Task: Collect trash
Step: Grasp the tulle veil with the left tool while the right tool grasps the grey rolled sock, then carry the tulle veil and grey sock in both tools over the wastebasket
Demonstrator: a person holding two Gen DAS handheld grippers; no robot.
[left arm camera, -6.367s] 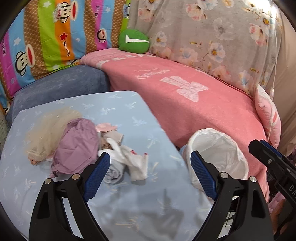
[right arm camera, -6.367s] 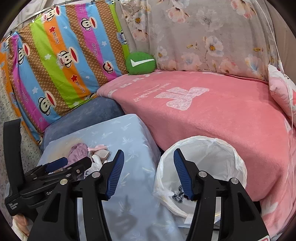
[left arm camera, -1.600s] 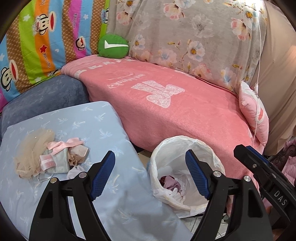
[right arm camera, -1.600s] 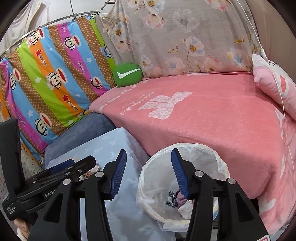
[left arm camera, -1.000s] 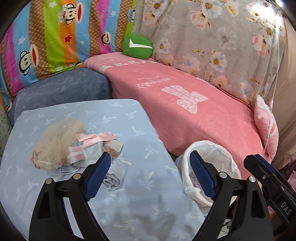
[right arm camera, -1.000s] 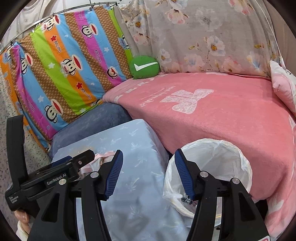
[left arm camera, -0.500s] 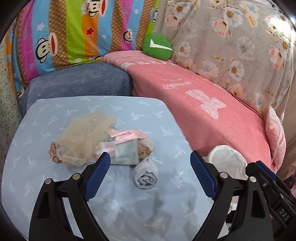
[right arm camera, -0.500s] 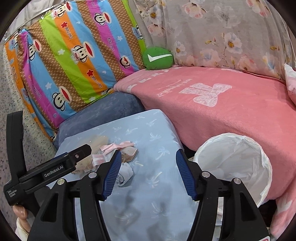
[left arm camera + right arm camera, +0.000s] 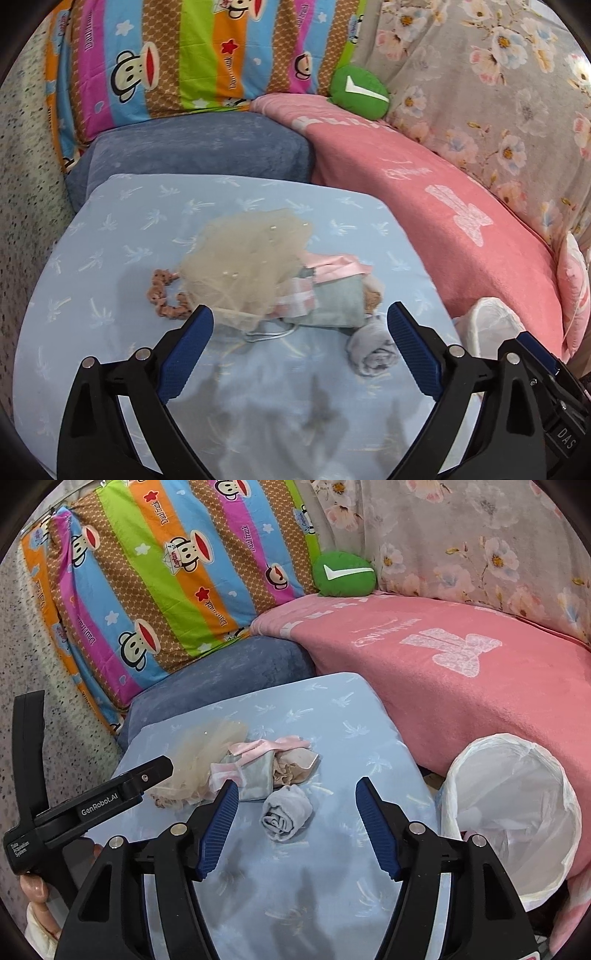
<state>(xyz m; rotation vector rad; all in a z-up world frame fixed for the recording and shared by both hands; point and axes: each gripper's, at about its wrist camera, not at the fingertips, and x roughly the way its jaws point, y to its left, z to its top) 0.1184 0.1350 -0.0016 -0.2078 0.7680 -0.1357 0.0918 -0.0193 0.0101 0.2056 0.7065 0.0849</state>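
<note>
1. The left hand-held gripper [image 9: 299, 343] hangs over the pale blue cushioned surface [image 9: 110, 229] with its jaws spreading apart; nothing sits between the blue pads.
2. The right hand-held gripper [image 9: 295, 823] is beside it over the same surface, jaws also widening and gripping nothing. From its own camera a small rolled grey cloth [image 9: 286, 814] shows in the gap ahead of the pads, lying on the surface and apart from them.
3. The trash is a little heap near the middle of the surface: a puff of beige netting [image 9: 243, 269], a brownish beaded loop [image 9: 164, 295] touching its left edge, and a folded grey-green cloth [image 9: 336, 306] with a pink ribbon [image 9: 332, 267] across its top.
4. The grey roll lies just to the right of that heap, in front of it.
5. A bin lined with a white bag [image 9: 517, 801] stands off the surface's right edge, against the pink blanket [image 9: 480, 686].
6. A dark blue cushion [image 9: 229, 675] lies behind the surface, with a striped monkey-print cloth [image 9: 166, 572] and a green pillow [image 9: 343, 574] beyond.
</note>
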